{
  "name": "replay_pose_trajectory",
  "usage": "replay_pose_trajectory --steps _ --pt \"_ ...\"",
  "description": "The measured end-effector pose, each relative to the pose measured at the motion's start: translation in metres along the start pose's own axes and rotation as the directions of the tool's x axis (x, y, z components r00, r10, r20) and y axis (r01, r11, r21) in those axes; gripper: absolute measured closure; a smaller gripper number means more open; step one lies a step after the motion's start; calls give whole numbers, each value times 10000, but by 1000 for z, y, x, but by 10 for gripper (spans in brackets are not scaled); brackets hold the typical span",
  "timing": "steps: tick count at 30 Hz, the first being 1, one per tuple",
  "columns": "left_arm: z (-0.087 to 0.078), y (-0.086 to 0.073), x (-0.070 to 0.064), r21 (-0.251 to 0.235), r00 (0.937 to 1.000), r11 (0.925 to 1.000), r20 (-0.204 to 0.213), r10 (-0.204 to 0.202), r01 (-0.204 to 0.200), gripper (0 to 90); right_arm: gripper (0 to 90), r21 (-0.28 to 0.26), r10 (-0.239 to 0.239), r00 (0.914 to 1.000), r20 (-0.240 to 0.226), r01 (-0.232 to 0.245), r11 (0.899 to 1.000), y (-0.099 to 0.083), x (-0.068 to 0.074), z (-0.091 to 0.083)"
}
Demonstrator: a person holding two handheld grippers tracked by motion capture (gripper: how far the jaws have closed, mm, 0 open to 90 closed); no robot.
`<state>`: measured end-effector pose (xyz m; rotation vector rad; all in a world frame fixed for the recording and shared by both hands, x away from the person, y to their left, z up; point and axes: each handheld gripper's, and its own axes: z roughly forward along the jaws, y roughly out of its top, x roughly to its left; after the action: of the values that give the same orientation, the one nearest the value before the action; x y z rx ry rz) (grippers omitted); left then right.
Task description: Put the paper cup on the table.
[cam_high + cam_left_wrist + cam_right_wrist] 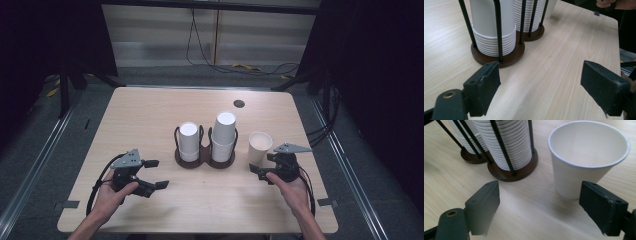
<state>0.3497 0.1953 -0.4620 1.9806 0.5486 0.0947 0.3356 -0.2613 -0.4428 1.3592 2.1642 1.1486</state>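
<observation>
A dark wooden cup holder [205, 161] with black wire posts stands mid-table and carries two stacks of upside-down white paper cups, a shorter left stack [189, 141] and a taller right stack [224, 134]. A single white paper cup [259, 147] stands upright just right of the holder. My right gripper [260, 172] is open close in front of that cup [584, 160], which sits ahead of its right jaw. My left gripper [155, 174] is open at the front left, aimed at the holder's base [506, 56], with nothing between its jaws.
The table [150, 115] is light wood with a small round black grommet [239, 103] near its far edge. Cables [240, 65] lie on the floor behind it. Metal rails run along both sides of the table.
</observation>
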Motion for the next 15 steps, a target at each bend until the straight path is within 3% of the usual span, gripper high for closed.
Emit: replay_pose_trajectory --steps 15 --pt "-2 -14 -4 -74 9992 10000 -411 -19 16 158 146 -1216 -208 9986 -495 146 9925 -12 34 8"
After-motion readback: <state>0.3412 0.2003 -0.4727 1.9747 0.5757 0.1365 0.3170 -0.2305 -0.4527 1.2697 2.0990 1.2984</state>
